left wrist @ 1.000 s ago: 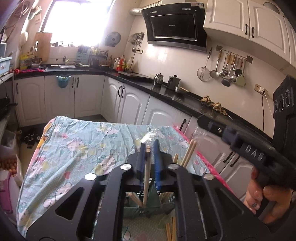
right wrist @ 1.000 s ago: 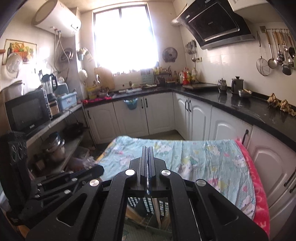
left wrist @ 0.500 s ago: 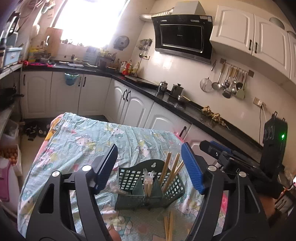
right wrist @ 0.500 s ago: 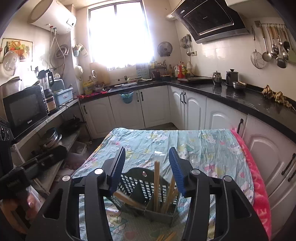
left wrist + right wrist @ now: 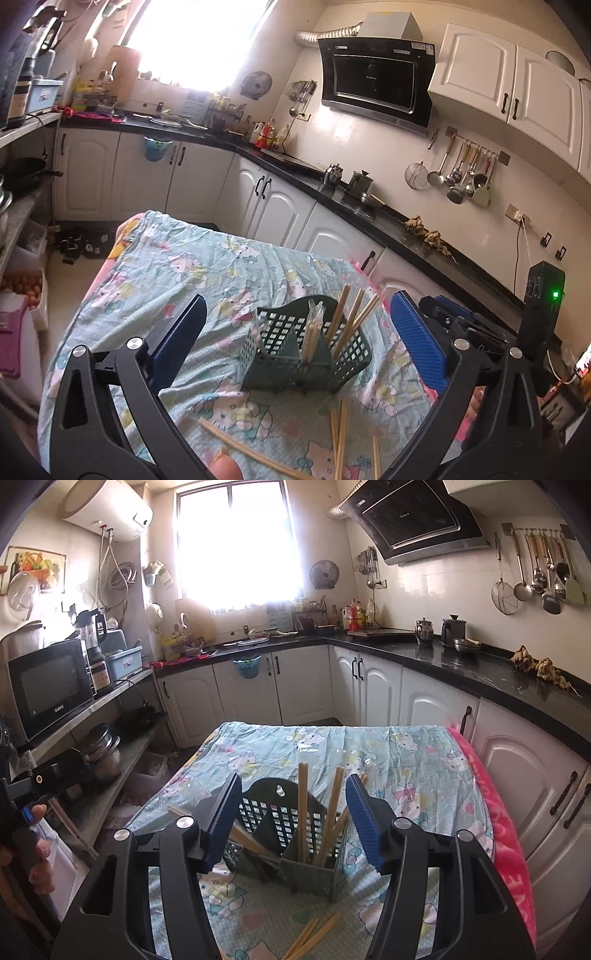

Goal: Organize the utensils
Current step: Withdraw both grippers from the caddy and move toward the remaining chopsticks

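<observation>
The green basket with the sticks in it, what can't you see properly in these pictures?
- Green basket: its inside floor, hidden by its walls in both views.
- Loose chopsticks on the cloth: cut off by the bottom edge, left wrist view.
- Leaning chopstick: partly behind the right hand-held gripper, right wrist view.

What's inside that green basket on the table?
The green basket holds several wooden chopsticks, standing and leaning. Its mesh walls hide their lower ends and its floor.
</observation>
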`<state>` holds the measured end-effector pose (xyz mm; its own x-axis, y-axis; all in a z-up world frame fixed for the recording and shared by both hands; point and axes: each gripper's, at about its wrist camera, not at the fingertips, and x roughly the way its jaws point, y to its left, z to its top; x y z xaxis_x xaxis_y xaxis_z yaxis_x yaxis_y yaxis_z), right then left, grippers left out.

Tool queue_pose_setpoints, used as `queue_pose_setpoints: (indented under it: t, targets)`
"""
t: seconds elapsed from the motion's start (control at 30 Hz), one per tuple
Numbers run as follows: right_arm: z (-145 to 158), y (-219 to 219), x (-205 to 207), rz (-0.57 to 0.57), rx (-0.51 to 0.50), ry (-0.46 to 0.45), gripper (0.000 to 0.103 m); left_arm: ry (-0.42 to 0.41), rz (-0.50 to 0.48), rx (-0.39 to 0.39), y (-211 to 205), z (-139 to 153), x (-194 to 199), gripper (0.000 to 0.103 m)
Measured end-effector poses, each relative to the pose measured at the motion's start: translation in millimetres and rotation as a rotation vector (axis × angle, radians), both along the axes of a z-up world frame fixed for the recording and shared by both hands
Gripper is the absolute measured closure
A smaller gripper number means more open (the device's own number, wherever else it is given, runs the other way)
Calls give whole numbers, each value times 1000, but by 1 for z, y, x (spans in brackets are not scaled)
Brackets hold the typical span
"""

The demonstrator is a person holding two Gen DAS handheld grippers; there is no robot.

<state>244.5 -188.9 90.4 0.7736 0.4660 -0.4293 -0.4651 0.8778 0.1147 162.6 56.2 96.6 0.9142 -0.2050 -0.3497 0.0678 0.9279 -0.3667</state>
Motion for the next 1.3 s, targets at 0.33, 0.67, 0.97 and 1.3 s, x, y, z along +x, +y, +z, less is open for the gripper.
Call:
queue_pose_setpoints:
  t: [0.33,0.67,0.97,1.3]
  targets:
    - [-10,0,-24,8,-26,-9,42,28,23,-5,6,-19,-20,11]
    - [-26,4,-43,26,-67,-4,41,84,38,1,7,-43,-30,11]
    - [-41,9,-55,44,-90,16,39,121,45,15,8,-58,-36,11]
    - [-64,14,-64,49,-132,55,36,189,44,36,3,-84,-41,11]
